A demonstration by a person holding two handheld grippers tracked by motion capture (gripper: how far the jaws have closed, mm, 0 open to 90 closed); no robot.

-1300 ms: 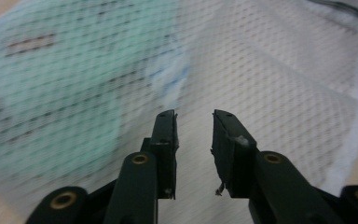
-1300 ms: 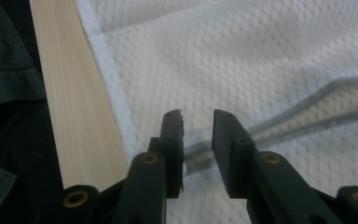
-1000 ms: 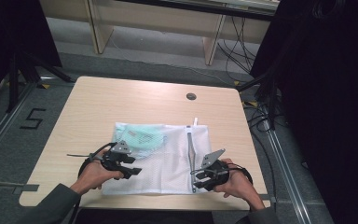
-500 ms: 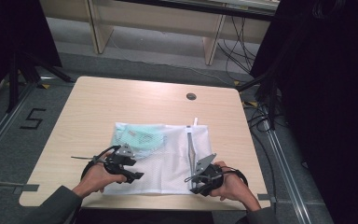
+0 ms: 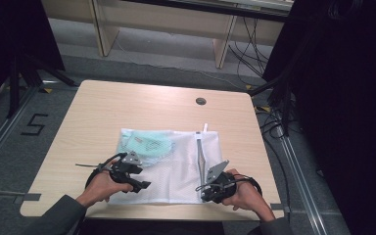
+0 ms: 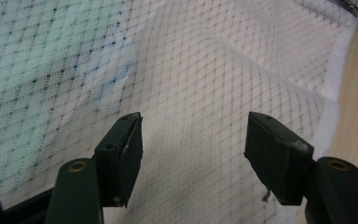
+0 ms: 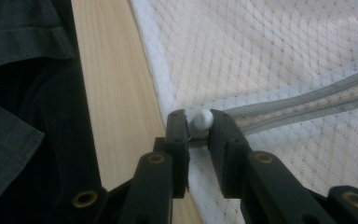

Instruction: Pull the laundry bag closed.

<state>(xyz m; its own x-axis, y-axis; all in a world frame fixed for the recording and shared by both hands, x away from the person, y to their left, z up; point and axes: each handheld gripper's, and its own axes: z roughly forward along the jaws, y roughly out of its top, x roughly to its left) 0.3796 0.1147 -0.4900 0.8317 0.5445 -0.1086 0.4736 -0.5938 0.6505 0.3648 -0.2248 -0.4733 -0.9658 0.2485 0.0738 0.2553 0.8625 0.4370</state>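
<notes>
A white mesh laundry bag (image 5: 176, 171) lies flat on the table with a teal garment (image 5: 144, 144) inside its far left part. My left gripper (image 5: 139, 178) rests at the bag's near left. Its jaws have just been opening and stand open over the mesh (image 6: 191, 70), nothing pinched between them (image 6: 193, 135). My right gripper (image 5: 206, 193) is at the near end of the grey zipper (image 5: 199, 152). Its jaws have just been closing and now pinch the white zipper pull (image 7: 200, 119) at the bag's hem, between its fingertips (image 7: 198, 123).
The wooden table (image 5: 127, 107) has a cable hole (image 5: 200, 101) at the far side. Bare wood runs beside the bag's hem (image 7: 116, 93), with the person's dark sleeve (image 7: 23, 93) just past it. Cables and desk legs lie on the floor beyond the table.
The right gripper has shifted slightly toward the bag's near edge, at the zipper's end. The left hand has stayed where it was.
</notes>
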